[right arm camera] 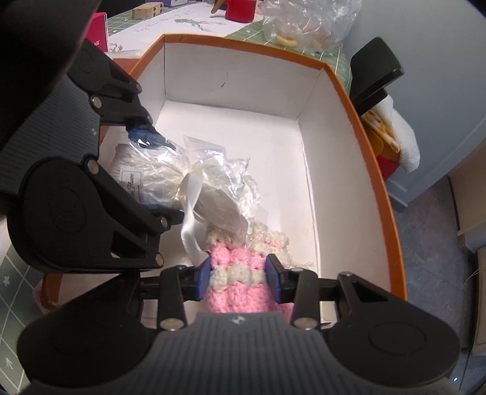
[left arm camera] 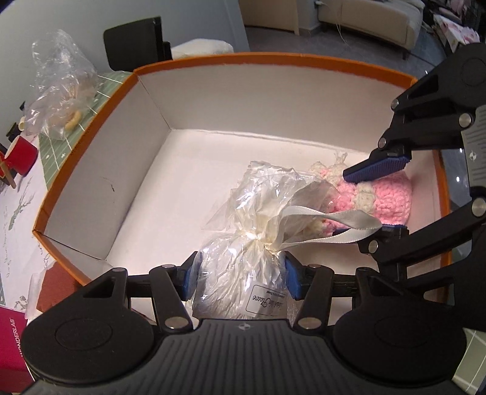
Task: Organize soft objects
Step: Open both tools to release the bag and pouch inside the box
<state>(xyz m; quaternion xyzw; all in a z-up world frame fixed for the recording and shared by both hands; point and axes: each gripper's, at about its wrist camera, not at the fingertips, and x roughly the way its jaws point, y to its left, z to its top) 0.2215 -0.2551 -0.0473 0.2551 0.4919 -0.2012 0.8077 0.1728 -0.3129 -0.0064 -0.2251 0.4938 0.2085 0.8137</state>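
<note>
An orange box with white inside (left arm camera: 100, 170) (right arm camera: 358, 100) is open in both views. My left gripper (left arm camera: 241, 279) is shut on a clear plastic bag holding a white soft item (left arm camera: 240, 282), tied with a white ribbon (left arm camera: 331, 223), low inside the box. It also shows in the right wrist view (right arm camera: 145, 179). My right gripper (right arm camera: 238, 278) is shut on a pink and white crocheted piece (right arm camera: 240, 291), which lies inside the box beside the bag (left arm camera: 385, 197). In the left wrist view the right gripper (left arm camera: 373, 200) comes in from the right.
Another clear bag with beige soft things (left arm camera: 60, 97) (right arm camera: 306, 27) lies on a green grid mat (left arm camera: 60, 152) behind the box. A red cylinder (left arm camera: 19, 156), a pink box (left arm camera: 10, 340) and a black chair back (left arm camera: 133, 42) stand around. A white fluffy item (right arm camera: 404, 136) lies beside the box.
</note>
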